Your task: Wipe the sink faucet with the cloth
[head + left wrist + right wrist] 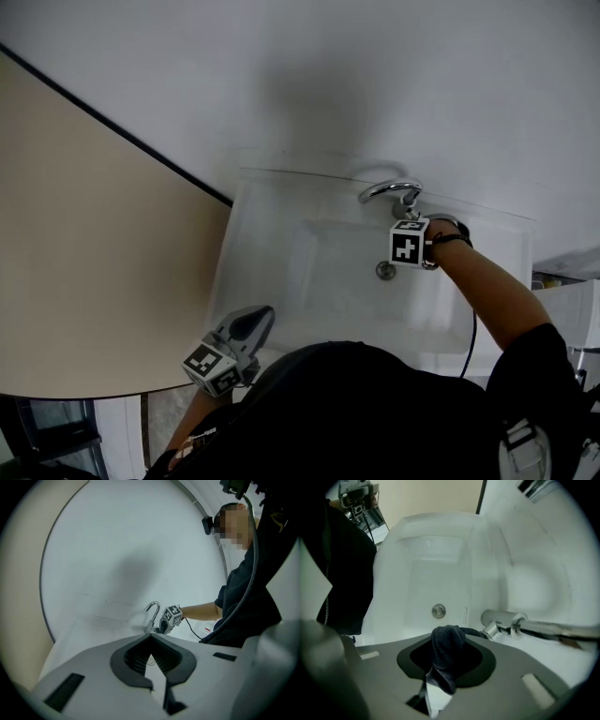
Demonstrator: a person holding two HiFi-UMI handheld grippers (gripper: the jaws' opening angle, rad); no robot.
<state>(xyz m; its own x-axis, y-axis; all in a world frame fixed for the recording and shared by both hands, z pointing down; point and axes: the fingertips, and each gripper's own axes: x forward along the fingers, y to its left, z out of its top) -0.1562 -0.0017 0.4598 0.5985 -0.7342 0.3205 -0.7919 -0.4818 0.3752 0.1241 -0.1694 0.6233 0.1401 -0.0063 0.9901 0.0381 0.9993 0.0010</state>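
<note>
The chrome faucet (389, 190) arches over the back of the white sink (281, 234). My right gripper (411, 244) points down just in front of the faucet's base, shut on a dark blue cloth (448, 645) bunched between its jaws. In the right gripper view the faucet's chrome base (506, 623) lies right beside the cloth; whether they touch I cannot tell. My left gripper (261, 317) hovers at the sink's near left corner, shut and holding nothing. From the left gripper view (151, 660) the faucet (152, 613) and the right gripper (171, 616) stand far ahead.
The round drain (385, 271) sits in the basin floor below the right gripper. A beige wall (84, 234) with a dark edge stands left of the sink, a white wall behind it. A black cable (472, 337) hangs from my right wrist.
</note>
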